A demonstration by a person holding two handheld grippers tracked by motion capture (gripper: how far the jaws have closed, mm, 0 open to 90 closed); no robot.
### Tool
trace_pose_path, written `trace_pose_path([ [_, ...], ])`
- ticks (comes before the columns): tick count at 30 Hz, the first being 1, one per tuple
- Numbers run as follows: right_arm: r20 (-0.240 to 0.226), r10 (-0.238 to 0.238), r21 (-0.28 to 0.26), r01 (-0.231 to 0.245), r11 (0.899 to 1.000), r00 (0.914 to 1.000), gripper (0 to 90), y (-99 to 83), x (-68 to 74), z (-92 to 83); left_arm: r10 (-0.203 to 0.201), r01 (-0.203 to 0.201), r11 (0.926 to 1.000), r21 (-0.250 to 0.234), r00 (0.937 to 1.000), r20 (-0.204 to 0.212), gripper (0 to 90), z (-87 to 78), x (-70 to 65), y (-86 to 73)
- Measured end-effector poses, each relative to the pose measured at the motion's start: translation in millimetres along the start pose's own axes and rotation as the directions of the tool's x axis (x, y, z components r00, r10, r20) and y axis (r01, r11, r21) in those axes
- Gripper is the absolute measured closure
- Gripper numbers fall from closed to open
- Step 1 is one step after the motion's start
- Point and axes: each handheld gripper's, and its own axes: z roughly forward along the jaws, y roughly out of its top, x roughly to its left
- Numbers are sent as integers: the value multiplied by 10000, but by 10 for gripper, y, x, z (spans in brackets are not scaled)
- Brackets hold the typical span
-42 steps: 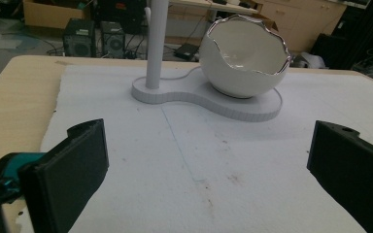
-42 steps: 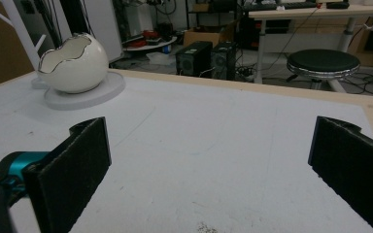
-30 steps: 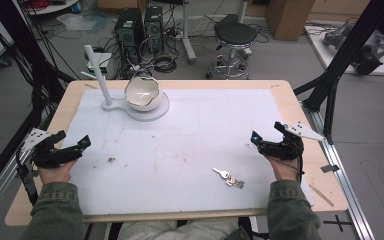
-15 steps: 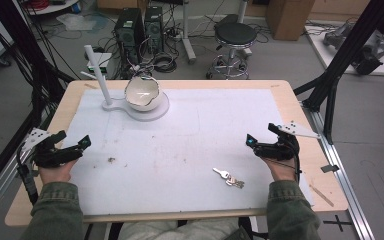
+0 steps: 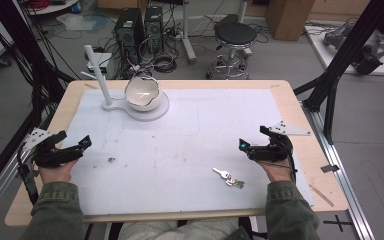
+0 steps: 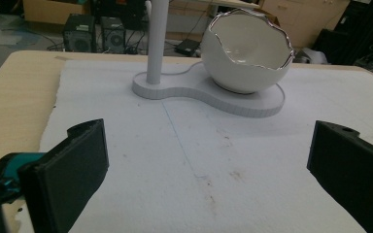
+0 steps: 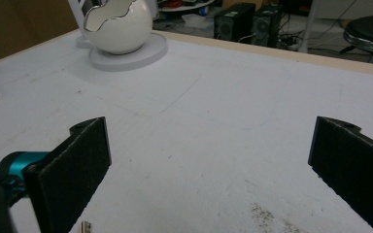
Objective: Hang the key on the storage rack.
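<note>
Slid inward since a second ago, right tool [image 5: 254, 146], jaws wide, empty, angled toward keys [image 5: 228, 177] lying flat on white sheet [image 5: 200, 130] just beside. Parked at left edge, left tool [image 5: 70, 150], equally wide, holding nothing. Farther back, glossy eggshell-shaped bowl [image 5: 142, 93] with jagged rim, seated on matte white stand [image 5: 111, 104]. Worktop [image 5: 300, 120] pale wood.

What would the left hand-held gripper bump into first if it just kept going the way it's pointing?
Probably the white stand carrying the egg-shaped bowl. The left hand-held gripper is open, with bare white mat ahead until that base; depth is hard to judge.
</note>
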Motion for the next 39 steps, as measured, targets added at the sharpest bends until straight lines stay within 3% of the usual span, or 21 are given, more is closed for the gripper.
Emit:
trace_pose_path([
  [9,-583,-272,839,320,9960,9979,6,-6,99,110,4,-4,10000,16,10000,5,17,1,0,-1],
  [21,-1003,-525,1482,671,9867,9936,6,-11,196,188,27,-27,10000,38,10000,20,17,3,2,-1],
  [39,-1597,-843,2877,1281,9491,9836,5,-38,364,353,10,-10,10000,55,10000,33,17,8,-1,-3],
])
